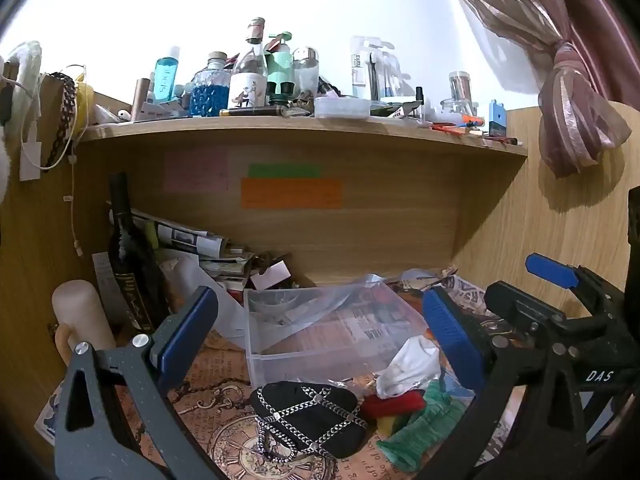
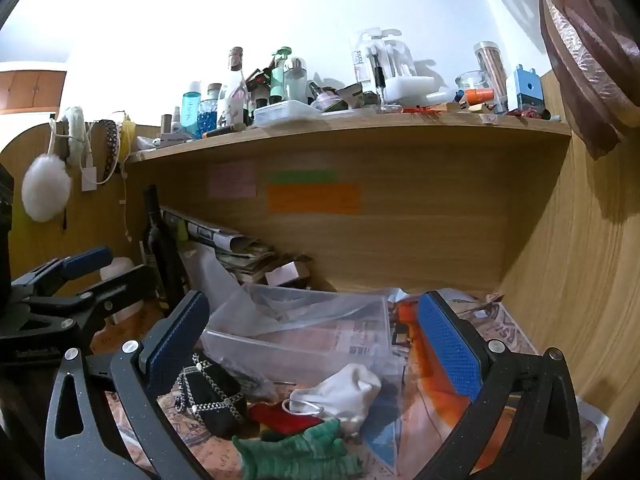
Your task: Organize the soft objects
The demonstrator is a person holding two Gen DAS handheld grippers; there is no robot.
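A black pouch with silver chains (image 1: 308,416) lies on the patterned desk mat. Beside it lie a white cloth (image 1: 408,366), a red soft piece (image 1: 394,404) and a green knit piece (image 1: 420,428). A clear plastic bin (image 1: 320,332) stands just behind them. My left gripper (image 1: 320,328) is open and empty above the pile. My right gripper (image 2: 316,344) is open and empty; below it lie the pouch (image 2: 212,396), the white cloth (image 2: 340,394), the red piece (image 2: 280,418), the green piece (image 2: 296,454) and, behind, the bin (image 2: 312,332). The right gripper also shows at the right of the left wrist view (image 1: 552,292).
A dark bottle (image 1: 130,256) and a white cylinder (image 1: 82,320) stand at the left. Stacked papers (image 1: 200,244) lie at the back. A cluttered shelf (image 1: 304,128) hangs overhead. Wooden walls enclose the desk. A pink curtain (image 1: 576,120) hangs at the right.
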